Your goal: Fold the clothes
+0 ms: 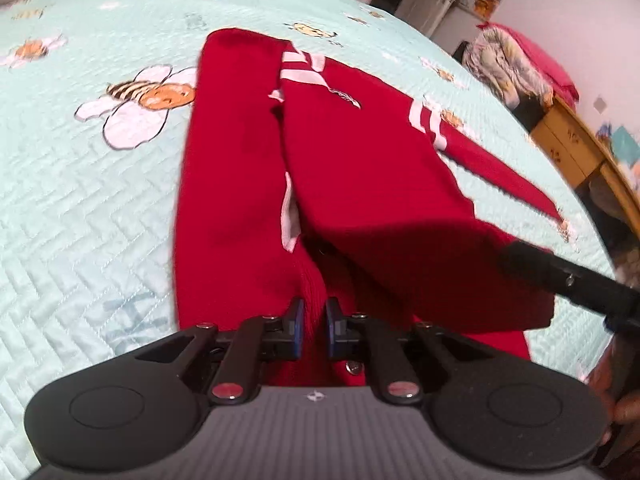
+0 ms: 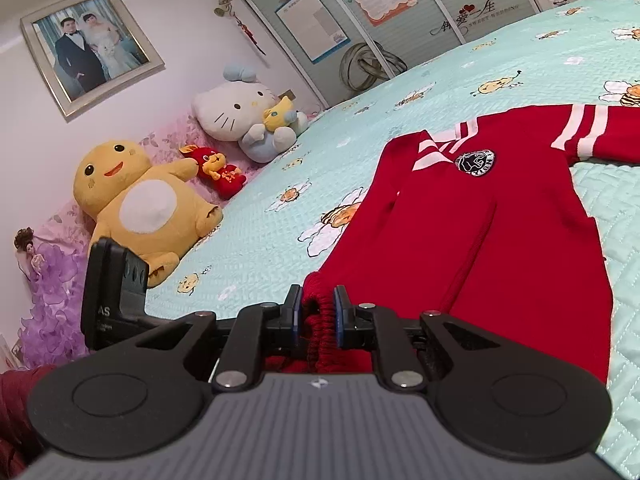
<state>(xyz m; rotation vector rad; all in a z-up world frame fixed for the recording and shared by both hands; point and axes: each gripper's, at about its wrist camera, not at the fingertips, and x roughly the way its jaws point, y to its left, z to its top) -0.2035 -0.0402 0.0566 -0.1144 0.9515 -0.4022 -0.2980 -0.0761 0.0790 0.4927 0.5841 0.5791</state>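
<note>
Red sweater (image 1: 240,184) lies lengthwise on the bed (image 1: 80,208), one side already folded inward. Left tool (image 1: 313,322) and right tool (image 2: 316,312) each clamp narrowly on the ribbed hem. Far sleeve unfolded; crosswise fold judged outstanding.

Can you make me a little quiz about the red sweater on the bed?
1. True or false: both grippers pinch the red sweater's ribbed hem.
2. What animal is printed on the bedspread? A) bees B) fish C) dogs
3. Fill in: the sleeve stripes are ____.

Key:
1. True: the left gripper and the right gripper are each shut on the hem.
2. A
3. white
</note>
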